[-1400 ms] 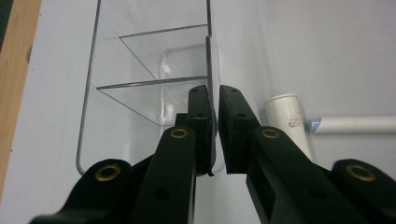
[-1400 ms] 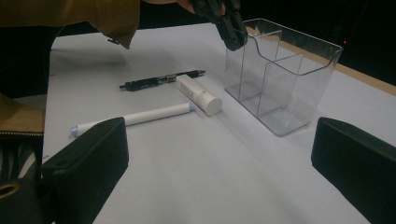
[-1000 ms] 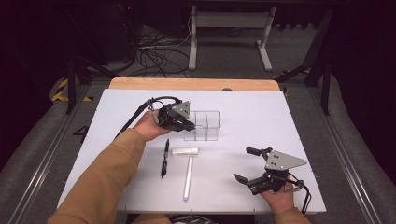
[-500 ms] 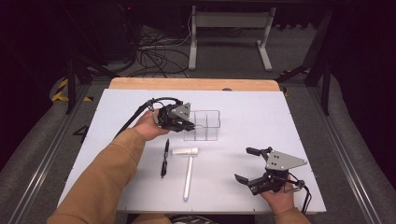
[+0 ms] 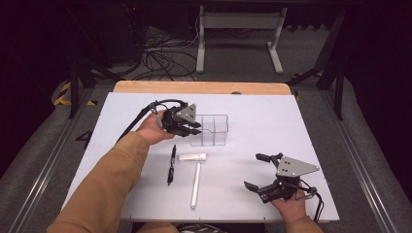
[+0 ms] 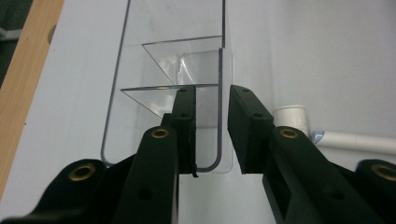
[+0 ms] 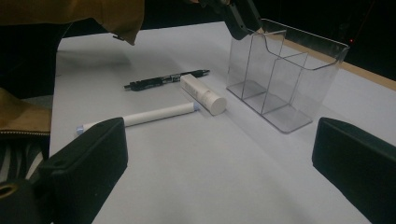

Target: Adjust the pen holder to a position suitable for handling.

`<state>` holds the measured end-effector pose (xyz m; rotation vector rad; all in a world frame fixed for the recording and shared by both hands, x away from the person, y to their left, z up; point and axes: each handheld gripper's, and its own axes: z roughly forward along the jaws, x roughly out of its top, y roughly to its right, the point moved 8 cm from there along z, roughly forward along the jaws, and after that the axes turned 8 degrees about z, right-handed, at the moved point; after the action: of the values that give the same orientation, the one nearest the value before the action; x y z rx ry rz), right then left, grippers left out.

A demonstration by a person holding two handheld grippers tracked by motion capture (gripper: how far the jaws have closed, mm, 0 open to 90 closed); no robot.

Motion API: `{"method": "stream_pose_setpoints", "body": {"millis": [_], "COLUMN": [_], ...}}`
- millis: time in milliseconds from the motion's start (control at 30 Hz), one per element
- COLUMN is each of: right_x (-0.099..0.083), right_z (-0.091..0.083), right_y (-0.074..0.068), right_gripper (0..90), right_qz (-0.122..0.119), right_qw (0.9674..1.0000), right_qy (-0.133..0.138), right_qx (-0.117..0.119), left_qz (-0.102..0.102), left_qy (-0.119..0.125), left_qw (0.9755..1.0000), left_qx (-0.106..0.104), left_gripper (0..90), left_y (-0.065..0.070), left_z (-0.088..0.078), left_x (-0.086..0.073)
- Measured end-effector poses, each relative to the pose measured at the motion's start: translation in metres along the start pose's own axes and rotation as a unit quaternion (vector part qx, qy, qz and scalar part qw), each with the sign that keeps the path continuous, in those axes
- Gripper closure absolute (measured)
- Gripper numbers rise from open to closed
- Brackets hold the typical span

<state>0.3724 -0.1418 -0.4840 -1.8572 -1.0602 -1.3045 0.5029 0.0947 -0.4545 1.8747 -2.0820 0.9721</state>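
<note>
- A white rectangular tabletop [image 5: 301, 126] with a wooden strip along its far edge is carrying everything, exactly as it was a second ago.
- A person's left arm in a tan sleeve [image 5: 104, 187] is reaching in from the lower left and has not shifted noticeably.
- A clear plastic desk organiser with three compartments [image 5: 214, 130] is standing upright near the table's middle, in the same spot as before.
- The left gripper [image 5: 195, 127] is sitting at the organiser's left end; in the left gripper view its jaws are straddling the organiser's near wall [image 6: 219, 107], one inside and one outside, with a narrow gap remaining, so they are slightly apart and not clamped.
- The right gripper [image 5: 258, 171] is resting near the table's front right corner, well apart from the organiser, jaws spread wide, unchanged.
- A long white cylindrical marker [image 5: 195, 185] is lying in front of the organiser.
- A black pen [image 5: 171, 164] is lying just left of it.
- A short white tube [image 5: 192, 158] is lying between the pen and the marker's far end.
</note>
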Motion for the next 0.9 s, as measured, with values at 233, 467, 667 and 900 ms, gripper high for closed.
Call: {"method": "stream_pose_setpoints", "body": {"millis": [233,467,667,900], "right_x": [0.001,0.001,0.001,0.002], "right_z": [0.000,0.000,0.000,0.001], "right_y": [0.000,0.000,0.001,0.001], "right_gripper": [3.9,3.7,3.2,2.8], "right_qz": [0.000,0.001,0.002,0.001], "right_qw": [1.0000,1.0000,1.0000,1.0000], "right_qy": [0.002,0.002,0.004,0.004], "right_qx": [-0.002,-0.002,-0.003,-0.007], "left_qz": [-0.094,-0.133,-0.161,-0.183], "left_qy": [0.028,0.070,0.083,0.080], "left_qw": [0.9951,0.9887,0.9834,0.9795], "left_qx": [-0.009,-0.004,0.002,0.025], "left_gripper": [61.0,48.5,44.1,43.5], "left_y": [0.000,0.006,0.011,0.013], "left_z": [-0.019,-0.038,-0.050,-0.058], "left_x": [0.005,0.011,0.011,0.003]}}
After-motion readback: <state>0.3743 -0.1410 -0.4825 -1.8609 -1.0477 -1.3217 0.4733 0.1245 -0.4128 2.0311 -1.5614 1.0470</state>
